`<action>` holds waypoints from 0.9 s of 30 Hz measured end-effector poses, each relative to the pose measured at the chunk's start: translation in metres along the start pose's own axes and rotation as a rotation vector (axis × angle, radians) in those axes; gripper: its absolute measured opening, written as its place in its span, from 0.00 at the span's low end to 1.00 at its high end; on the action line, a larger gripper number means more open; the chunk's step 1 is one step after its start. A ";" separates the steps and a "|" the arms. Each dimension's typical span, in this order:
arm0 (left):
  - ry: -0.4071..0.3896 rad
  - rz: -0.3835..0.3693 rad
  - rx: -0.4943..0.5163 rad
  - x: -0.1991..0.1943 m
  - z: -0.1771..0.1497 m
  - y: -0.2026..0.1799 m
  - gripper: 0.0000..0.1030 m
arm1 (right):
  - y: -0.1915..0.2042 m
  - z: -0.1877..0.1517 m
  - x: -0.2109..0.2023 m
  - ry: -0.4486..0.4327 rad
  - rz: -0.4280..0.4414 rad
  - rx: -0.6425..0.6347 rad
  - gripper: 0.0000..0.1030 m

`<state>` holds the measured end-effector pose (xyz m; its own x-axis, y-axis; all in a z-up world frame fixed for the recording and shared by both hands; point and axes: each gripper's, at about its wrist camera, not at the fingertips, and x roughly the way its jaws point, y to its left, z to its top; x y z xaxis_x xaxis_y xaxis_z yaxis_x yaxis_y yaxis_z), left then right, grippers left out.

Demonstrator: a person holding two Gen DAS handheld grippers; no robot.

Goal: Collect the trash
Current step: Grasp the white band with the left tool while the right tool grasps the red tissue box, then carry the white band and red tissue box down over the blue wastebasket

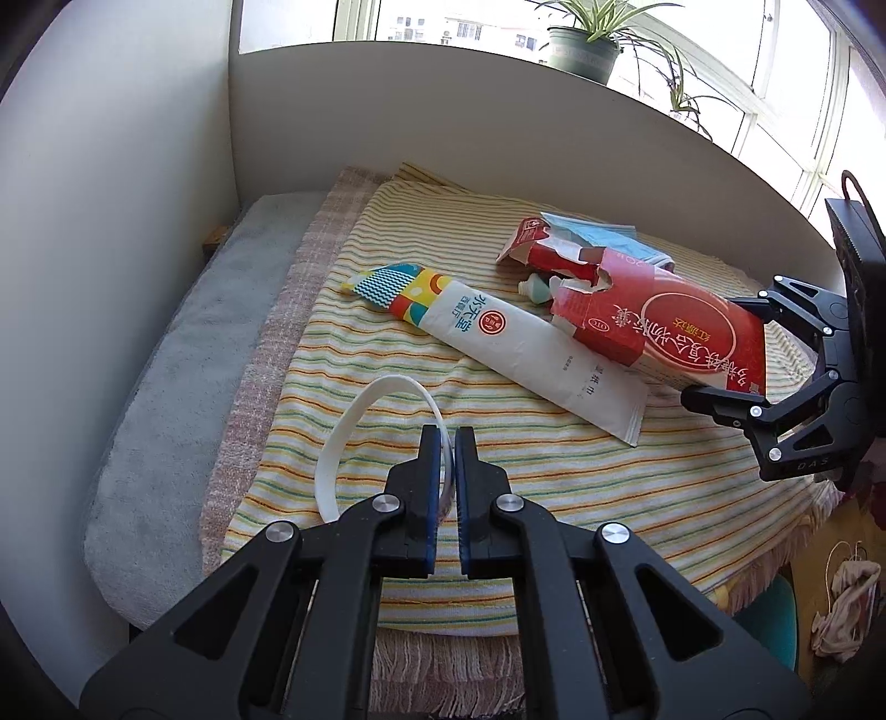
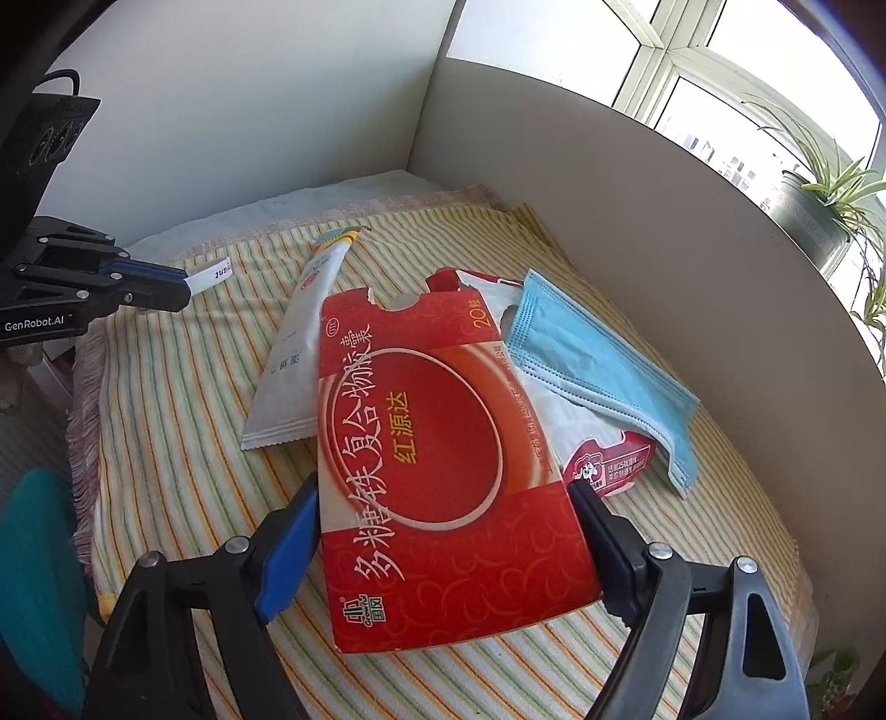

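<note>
We see two trash pickups under way on a striped yellow-and-green towel [image 2: 183, 443] spread over a surface. In the right wrist view, the right gripper [image 2: 448, 515] fills the bottom of the frame, its jaws wide and pressed against both long sides of a torn red cardboard medicine box [image 2: 432, 454] at centre. To do this well, we judge the squeeze should stay gentle, since the hollow box looks easy to crush, and the lift should go straight up.

In the left wrist view, the left gripper [image 1: 449, 443] sits at bottom centre, jaws nearly closed on a white plastic strap loop [image 1: 354, 421], which curves up and left from the blue pads.

A long white wet-wipe sachet with a colourful end [image 1: 498, 343] lies at centre, one corner tucked under the red box, so it may drag along. A blue pleated face mask [image 2: 598, 365] lies right of centre, draped over another torn red-and-white wrapper [image 2: 603, 459] touching the box. A small crumpled teal-and-white scrap [image 1: 540, 288] sits at the box's torn mouth. A potted spider plant [image 1: 587, 50] stands on the sill, upper right. No bin is visible.
</note>
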<state>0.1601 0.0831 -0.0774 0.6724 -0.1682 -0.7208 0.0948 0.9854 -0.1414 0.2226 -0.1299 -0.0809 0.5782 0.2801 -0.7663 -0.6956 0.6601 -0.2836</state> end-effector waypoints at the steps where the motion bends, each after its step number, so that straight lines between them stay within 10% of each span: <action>1: -0.001 0.001 0.002 -0.001 -0.001 -0.001 0.03 | -0.001 -0.001 -0.003 -0.009 0.007 0.014 0.83; 27: -0.081 -0.062 -0.007 -0.055 -0.020 -0.041 0.03 | -0.009 -0.058 -0.089 -0.176 0.131 0.257 0.82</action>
<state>0.1042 0.0511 -0.0458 0.7223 -0.2263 -0.6535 0.1336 0.9728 -0.1891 0.1527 -0.2007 -0.0437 0.5716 0.4755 -0.6687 -0.6516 0.7584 -0.0178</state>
